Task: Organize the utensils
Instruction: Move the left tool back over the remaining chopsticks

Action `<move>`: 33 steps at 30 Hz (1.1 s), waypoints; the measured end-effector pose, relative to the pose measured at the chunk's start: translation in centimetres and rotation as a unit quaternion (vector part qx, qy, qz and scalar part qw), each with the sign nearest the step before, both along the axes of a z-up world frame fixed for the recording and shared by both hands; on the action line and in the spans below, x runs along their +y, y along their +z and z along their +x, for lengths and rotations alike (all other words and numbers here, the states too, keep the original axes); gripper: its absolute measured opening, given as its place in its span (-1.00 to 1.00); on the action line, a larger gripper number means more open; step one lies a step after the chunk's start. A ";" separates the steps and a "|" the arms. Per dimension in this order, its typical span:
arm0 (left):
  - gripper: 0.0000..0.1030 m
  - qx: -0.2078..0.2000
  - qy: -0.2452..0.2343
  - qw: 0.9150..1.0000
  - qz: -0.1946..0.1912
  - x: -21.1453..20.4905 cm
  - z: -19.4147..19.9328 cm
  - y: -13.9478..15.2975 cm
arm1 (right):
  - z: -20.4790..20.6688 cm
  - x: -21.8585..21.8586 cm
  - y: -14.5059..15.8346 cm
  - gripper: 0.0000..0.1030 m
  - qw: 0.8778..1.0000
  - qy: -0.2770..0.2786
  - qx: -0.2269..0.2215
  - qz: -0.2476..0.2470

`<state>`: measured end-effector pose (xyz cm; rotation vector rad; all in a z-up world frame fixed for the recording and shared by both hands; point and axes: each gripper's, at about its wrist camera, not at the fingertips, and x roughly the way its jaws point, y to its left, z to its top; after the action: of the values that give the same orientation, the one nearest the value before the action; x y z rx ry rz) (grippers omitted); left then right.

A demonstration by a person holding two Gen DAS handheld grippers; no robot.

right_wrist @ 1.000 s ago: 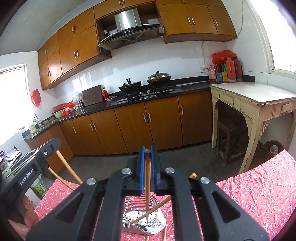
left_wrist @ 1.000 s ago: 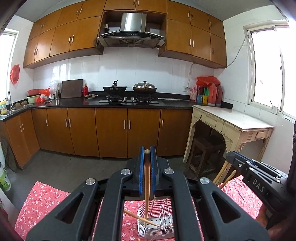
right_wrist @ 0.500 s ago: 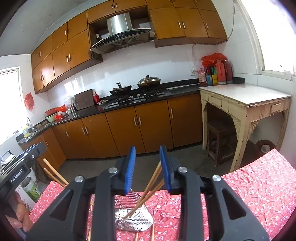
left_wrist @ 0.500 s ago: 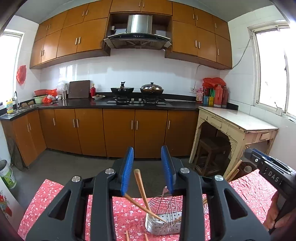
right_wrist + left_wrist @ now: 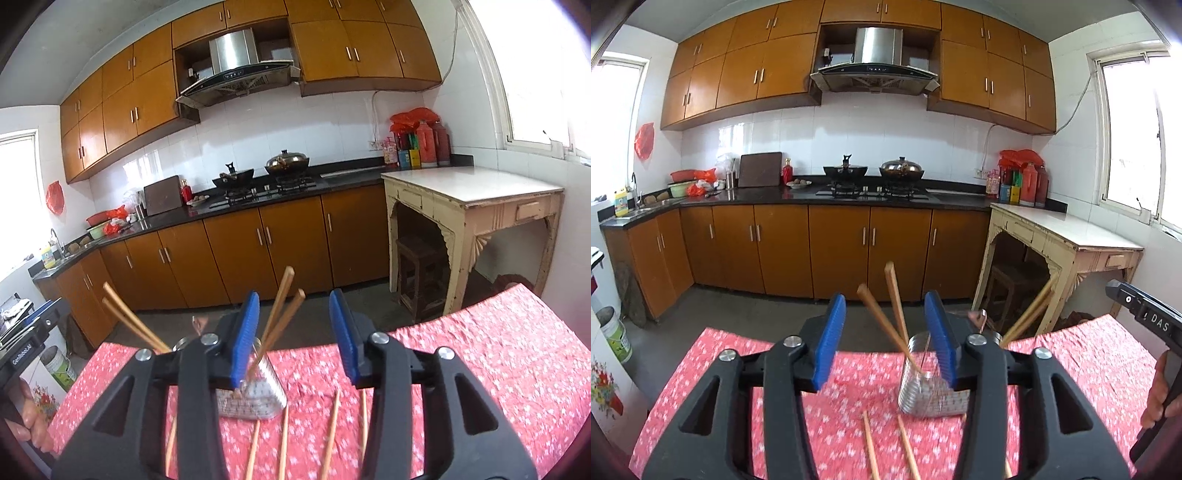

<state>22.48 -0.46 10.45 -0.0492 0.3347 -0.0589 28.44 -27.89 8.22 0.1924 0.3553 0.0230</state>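
Left wrist: left gripper jaws opening, blue ribbed pads apart, nothing pinched. Two wooden chopsticks lean loose in the metal wire utensil holder on the red floral tablecloth; more lie flat below.

Right wrist: right gripper also opening, gripping nothing. Chopstick pair stands in the holder between the pads, touching neither; loose chopsticks lie on the cloth.
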 end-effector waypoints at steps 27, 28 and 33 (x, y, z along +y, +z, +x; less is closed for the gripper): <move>0.83 0.099 0.005 0.995 -0.004 2.8 -11.4 -15.6 | -11.7 -1.9 -20.8 -0.22 0.987 -0.026 0.160 -0.011; 0.83 0.102 0.003 0.995 -0.004 2.5 -11.6 -16.1 | -11.8 -2.0 -21.3 -0.22 0.986 -0.026 0.165 -0.008; 0.83 0.112 -0.002 0.994 0.006 1.4 -12.6 -18.3 | -11.7 -1.4 -23.5 -0.40 0.981 -0.030 0.189 -0.007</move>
<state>9.89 0.94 -7.82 -0.0437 0.5588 -0.0545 16.78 -29.31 -15.26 0.1942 0.7293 -0.0758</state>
